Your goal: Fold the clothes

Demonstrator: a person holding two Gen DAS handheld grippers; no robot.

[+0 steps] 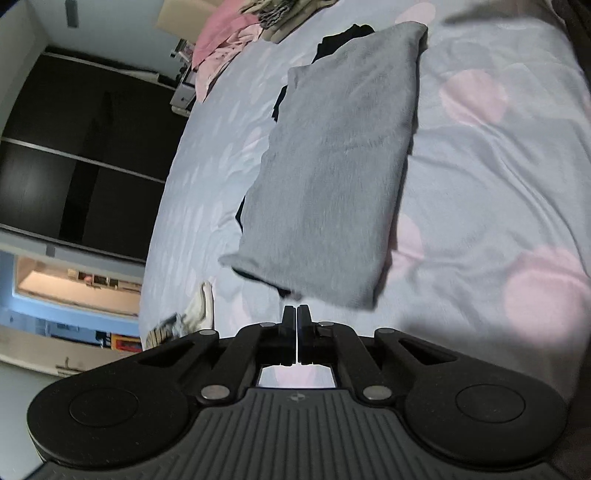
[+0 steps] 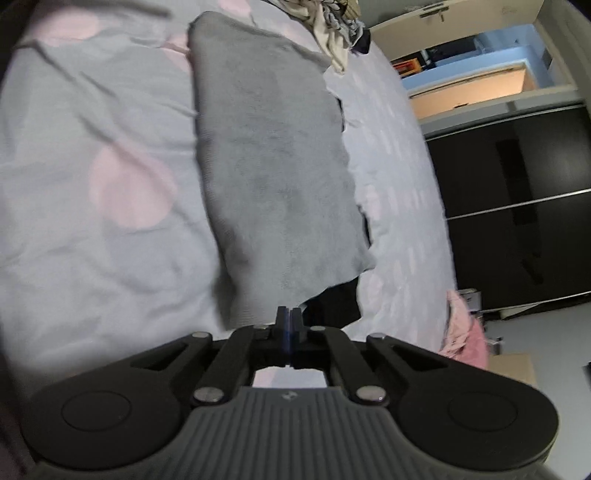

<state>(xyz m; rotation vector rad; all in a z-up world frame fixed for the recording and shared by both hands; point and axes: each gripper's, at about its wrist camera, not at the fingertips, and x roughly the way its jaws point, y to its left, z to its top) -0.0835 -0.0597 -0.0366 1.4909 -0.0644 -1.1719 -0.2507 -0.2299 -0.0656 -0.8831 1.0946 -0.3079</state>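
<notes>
The bed [image 1: 498,177] fills most of both my views, its pale blue cover with pink dots rumpled but lying flat. On it lies the grey garment [image 1: 332,177], a long, fairly tidy rectangle with doubled-looking edges, so I judge it already folded at least lengthwise; whether it wants one more fold across, I cannot settle from here. A black garment [image 2: 332,302] pokes out from under its edge, and I can't tell if that one is folded. Farther off, a loose heap of clothes [image 1: 273,18] and a pink pile [image 1: 221,40] sit near the bed's far end, neither looking folded, so work seems to remain there. My left gripper [image 1: 297,314] hovers just short of one end of the grey piece, fingers pressed together on nothing. My right gripper [image 2: 289,315] sits at the opposite end, likewise closed and empty.
</notes>
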